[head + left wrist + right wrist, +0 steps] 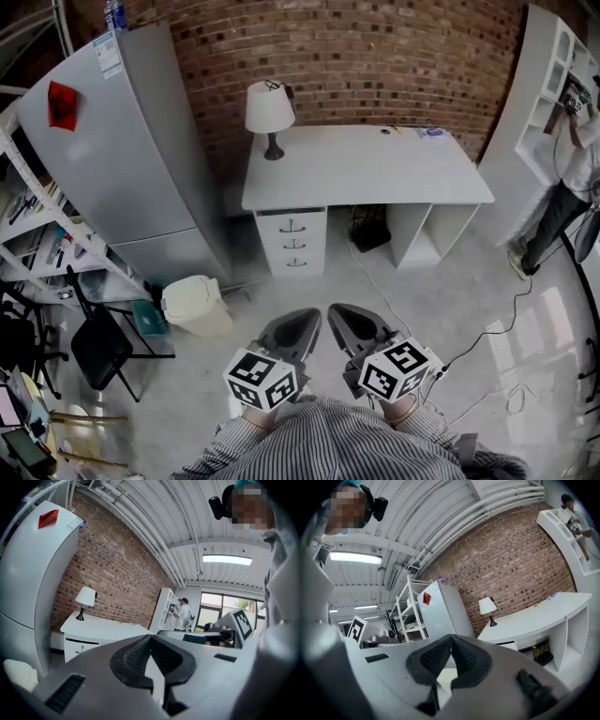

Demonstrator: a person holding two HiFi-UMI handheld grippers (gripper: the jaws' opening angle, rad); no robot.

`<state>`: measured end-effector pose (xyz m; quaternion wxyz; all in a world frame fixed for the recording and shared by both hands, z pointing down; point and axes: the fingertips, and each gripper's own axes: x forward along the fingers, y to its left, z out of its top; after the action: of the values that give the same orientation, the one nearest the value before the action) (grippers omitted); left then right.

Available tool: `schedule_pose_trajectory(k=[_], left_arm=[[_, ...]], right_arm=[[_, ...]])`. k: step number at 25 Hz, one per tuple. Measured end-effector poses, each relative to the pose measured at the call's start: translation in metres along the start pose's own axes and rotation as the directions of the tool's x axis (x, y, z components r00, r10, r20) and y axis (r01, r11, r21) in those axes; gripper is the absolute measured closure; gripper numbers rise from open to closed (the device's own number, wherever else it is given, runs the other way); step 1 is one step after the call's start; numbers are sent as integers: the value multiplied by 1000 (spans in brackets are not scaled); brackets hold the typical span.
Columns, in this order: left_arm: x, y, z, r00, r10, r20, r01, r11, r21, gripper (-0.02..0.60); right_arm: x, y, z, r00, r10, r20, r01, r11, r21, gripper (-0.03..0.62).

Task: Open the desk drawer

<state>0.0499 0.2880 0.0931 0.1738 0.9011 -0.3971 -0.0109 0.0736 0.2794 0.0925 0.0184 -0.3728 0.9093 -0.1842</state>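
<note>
Head view: left gripper (306,317) and right gripper (339,311) fingers closed, empty; floor (323,289) reaches desk (375,173).

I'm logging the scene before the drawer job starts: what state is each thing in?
Desk drawers: all three closed.
Fridge: doors shut.
Bin: lid down.
Lamp: upright on the desk; can't tell whether it is lit.
Left gripper: shut, empty.
Right gripper: shut, empty.

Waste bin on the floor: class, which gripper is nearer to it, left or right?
Left. In the head view the left gripper is just right of the waste bin; the right gripper lies beyond it, farther away.
</note>
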Motion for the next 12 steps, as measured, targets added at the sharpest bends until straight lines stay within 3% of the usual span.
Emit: schedule_pose_trajectory(k=[5, 12], left_arm=[[10, 59, 19, 1000, -14, 1, 14, 1000, -4, 571], [21, 93, 4, 999, -20, -27, 17, 995, -101, 571]], right_arm=[[55, -9, 7, 998, -51, 29, 51, 999, -7, 577], [72, -28, -5, 993, -114, -13, 114, 993, 25, 577]])
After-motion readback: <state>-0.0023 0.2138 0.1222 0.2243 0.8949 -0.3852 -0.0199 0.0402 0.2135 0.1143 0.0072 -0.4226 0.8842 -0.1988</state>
